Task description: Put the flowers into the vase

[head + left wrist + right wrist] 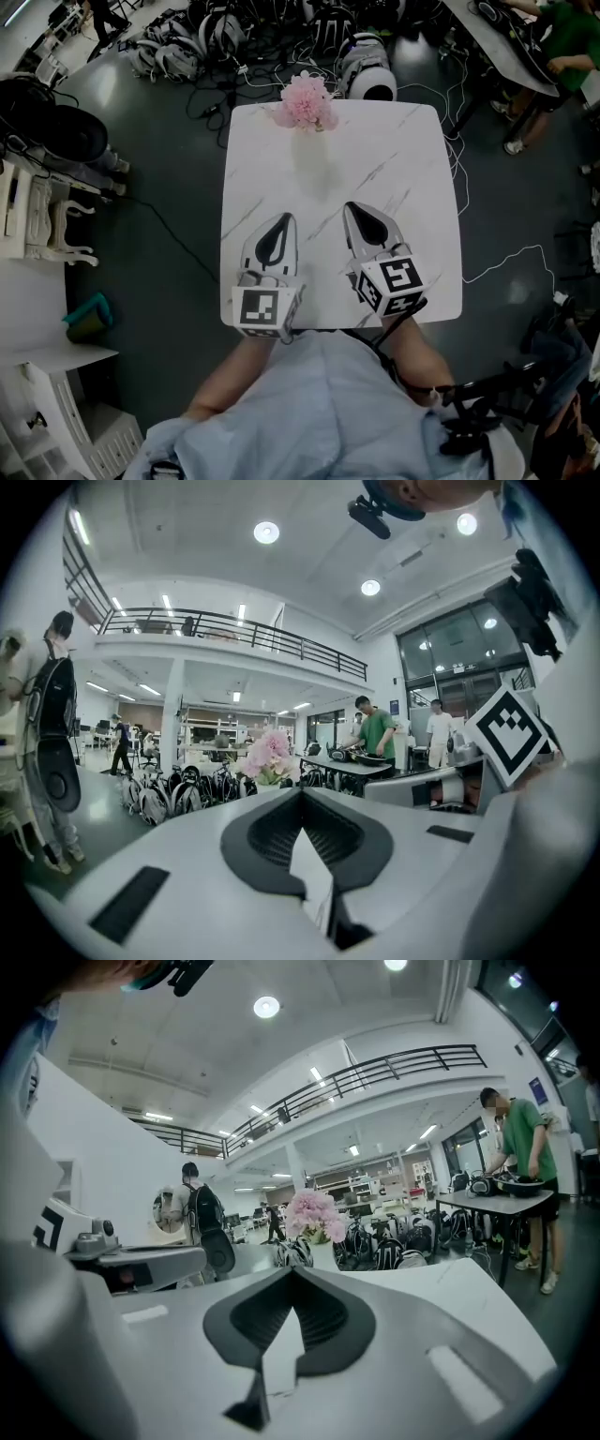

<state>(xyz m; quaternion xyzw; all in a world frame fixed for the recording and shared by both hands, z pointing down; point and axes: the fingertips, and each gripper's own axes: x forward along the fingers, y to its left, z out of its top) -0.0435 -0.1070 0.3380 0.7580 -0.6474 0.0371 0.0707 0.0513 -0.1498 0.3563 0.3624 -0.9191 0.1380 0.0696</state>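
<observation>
head view: flowers (308, 101) on white marbled table (394, 159), dark floor (169, 178) around.

No legible text, brand or number is shown: only square black-and-white coded markers are carried on the cube of the left gripper (284, 220) and of the right gripper (359, 208), and a blue wall sign (535, 1090) cannot be read.

A pale blue shirt (309, 412) covers the person. The left claw (284, 220) and right claw (357, 210) have light grey shells around black, ribbed, teardrop-shaped pads. The left cube (262, 310) and right cube (394, 286) are white with black square markers.
</observation>
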